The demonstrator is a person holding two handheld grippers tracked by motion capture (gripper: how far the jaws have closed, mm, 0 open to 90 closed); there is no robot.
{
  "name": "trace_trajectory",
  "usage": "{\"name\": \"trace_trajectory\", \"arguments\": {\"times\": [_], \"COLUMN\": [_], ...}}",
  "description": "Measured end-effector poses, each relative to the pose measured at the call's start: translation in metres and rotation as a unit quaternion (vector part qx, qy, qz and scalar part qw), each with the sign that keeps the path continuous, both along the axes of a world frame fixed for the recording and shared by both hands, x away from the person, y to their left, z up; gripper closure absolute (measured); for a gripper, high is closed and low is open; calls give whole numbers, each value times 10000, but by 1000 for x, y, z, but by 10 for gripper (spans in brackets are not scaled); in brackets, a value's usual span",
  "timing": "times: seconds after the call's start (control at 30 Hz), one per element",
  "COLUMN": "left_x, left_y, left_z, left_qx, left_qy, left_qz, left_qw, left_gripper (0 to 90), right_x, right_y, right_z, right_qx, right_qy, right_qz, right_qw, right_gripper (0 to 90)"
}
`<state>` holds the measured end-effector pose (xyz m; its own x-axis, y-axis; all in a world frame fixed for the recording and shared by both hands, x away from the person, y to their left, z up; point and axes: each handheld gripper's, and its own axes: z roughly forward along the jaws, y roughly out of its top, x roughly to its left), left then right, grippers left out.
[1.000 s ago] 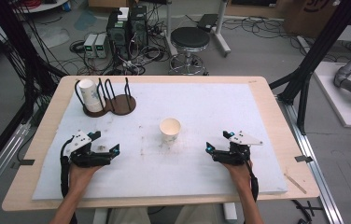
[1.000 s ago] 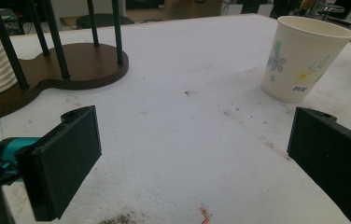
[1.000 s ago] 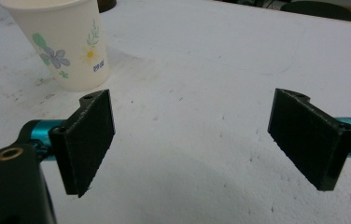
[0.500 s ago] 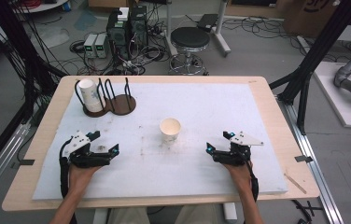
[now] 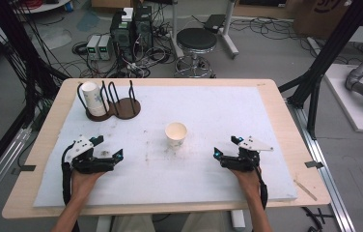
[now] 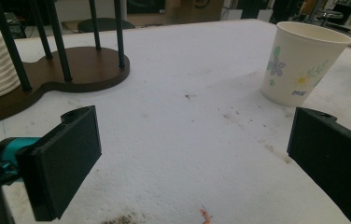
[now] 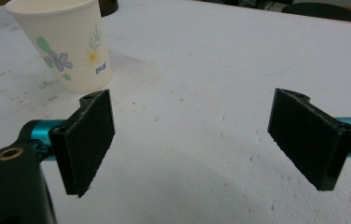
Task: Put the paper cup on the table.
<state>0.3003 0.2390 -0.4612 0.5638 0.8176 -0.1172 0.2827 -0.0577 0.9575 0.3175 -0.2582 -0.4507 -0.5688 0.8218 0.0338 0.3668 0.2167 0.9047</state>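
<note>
Rested spread and empty on the counter [image 5: 266, 104]: left gripper [image 5: 108, 152], right gripper [image 5: 228, 147]; best squared to paper cup [image 5: 175, 134] mid-wall, closing gently.

Small blue print on paper cup [image 7: 61, 42], unreadable

The single paper cup [image 5: 175, 134] stands upright on the mat [image 5: 208, 104], near its middle. Behind the cup and to its left sits the cup rack [image 5: 113, 105], near the mat's far left corner, with a stack of cups [image 5: 92, 98] in its left compartment. In front of the cup and to its left rests the left gripper [image 5: 105, 150]; in front and to its right, the right gripper [image 5: 224, 147]. The cup lies between the two grippers, apart from both. Beyond the table, behind the cup, stands a stool [image 5: 196, 41].
</note>
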Motion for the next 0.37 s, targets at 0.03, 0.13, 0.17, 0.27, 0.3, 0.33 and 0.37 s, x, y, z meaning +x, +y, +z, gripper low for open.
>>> {"name": "trace_trajectory", "arguments": {"times": [0.03, 0.13, 0.17, 0.27, 0.3, 0.33, 0.37], "left_x": [0, 0, 0, 0, 0, 0, 0], "left_y": [0, 0, -1, -1, -1, -1, -1], "left_z": [0, 0, 0, 0, 0, 0, 0], "left_qx": [1, 15, 20, 27, 25, 22, 16], "left_qy": [0, 3, 6, 30, 25, 24, 23], "left_qz": [0, 13, 25, 47, 46, 47, 39], "left_qw": [10000, 10000, 10000, 10000, 10000, 10000, 10000], "left_gripper": [28, 27, 27, 27, 27, 27, 27], "right_x": [0, 0, -1, -2, -3, -3, -3], "right_y": [0, 1, 1, 0, -1, -1, -1], "right_z": [0, 0, 0, 0, 0, 0, 0], "right_qx": [1, -26, -14, 17, 38, 44, 38], "right_qy": [-7, -26, -56, -101, -97, -143, -165], "right_qz": [-3, 32, 36, -20, -28, -45, -49], "right_qw": [10000, 10000, 10000, 9999, 9999, 9999, 9998], "right_gripper": [151, 151, 151, 151, 151, 151, 151]}}
